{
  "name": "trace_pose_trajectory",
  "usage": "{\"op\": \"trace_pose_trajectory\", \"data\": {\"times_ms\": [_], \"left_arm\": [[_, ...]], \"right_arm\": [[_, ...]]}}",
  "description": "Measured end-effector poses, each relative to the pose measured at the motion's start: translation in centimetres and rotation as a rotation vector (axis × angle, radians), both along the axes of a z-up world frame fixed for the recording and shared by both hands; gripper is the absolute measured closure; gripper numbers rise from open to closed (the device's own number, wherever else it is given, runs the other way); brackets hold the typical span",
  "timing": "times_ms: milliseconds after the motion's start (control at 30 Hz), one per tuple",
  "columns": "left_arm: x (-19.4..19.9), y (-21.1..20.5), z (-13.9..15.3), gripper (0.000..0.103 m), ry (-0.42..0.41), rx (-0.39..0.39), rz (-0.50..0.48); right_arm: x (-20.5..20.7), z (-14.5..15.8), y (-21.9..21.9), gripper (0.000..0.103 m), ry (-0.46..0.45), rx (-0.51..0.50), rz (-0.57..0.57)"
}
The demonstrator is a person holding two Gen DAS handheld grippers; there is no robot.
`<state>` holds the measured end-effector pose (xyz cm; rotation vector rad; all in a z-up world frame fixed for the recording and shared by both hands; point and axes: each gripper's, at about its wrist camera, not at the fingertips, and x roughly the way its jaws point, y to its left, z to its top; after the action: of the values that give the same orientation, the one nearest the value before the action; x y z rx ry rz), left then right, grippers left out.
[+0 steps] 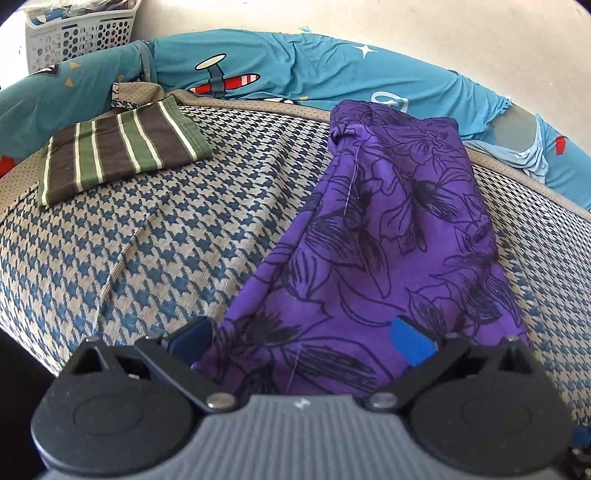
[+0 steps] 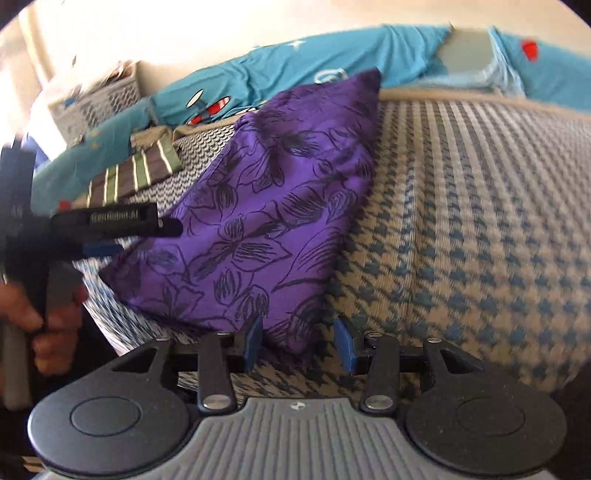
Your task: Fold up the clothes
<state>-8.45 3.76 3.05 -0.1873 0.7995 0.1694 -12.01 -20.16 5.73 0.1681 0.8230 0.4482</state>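
A purple floral garment [image 1: 388,229] lies folded in a long strip on the houndstooth bed cover [image 1: 147,243]. My left gripper [image 1: 303,339] stands wide open over its near end, the cloth lying flat between the blue pads [image 1: 412,343]. In the right wrist view the same garment [image 2: 280,206] runs away from me. Its near corner sits between the fingers of my right gripper [image 2: 299,345], which is open, with a gap beside the right pad [image 2: 345,349]. The left gripper [image 2: 147,240] shows at the left edge of that view, held by a hand [image 2: 48,314].
A folded green and brown striped garment [image 1: 122,151] [image 2: 136,173] rests at the back left of the cover. A teal sheet with a plane print [image 1: 295,70] is bunched along the wall. A white laundry basket [image 1: 81,33] holding clothes stands in the far left corner.
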Motion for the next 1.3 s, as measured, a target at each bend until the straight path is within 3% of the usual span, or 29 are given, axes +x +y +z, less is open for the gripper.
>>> {"op": "trace_pose_trajectory", "data": {"times_ms": [200, 267, 467, 600, 833, 1067, 1300], "left_arm": [[0.3, -0.4, -0.5, 0.000, 0.019, 0.006, -0.014], [0.4, -0.5, -0.6, 0.000, 0.023, 0.005, -0.014], [0.5, -0.4, -0.7, 0.000, 0.024, 0.002, -0.006], [0.4, -0.3, -0.9, 0.000, 0.030, 0.003, 0.000], [0.5, -0.6, -1.6, 0.000, 0.072, 0.023, -0.006], [0.3, 1.4, -2.1, 0.000, 0.112, 0.010, 0.110], [-0.6, 2.7, -1.4, 0.000, 0.059, -0.022, 0.141]], "right_arm": [[1.0, -1.0, -0.9, 0.062, 0.079, 0.140, -0.067], [1.4, -1.5, -0.8, 0.075, 0.104, 0.161, -0.087], [1.0, -1.2, -0.5, 0.092, 0.065, 0.139, -0.077], [-0.4, 0.1, -0.4, 0.093, 0.005, 0.087, -0.023], [-1.3, 0.2, -1.0, 0.094, 0.032, 0.085, -0.023], [-0.7, -0.7, -0.8, 0.089, 0.092, 0.033, -0.056], [-1.5, 0.9, -1.4, 0.088, -0.039, 0.052, -0.094]]}}
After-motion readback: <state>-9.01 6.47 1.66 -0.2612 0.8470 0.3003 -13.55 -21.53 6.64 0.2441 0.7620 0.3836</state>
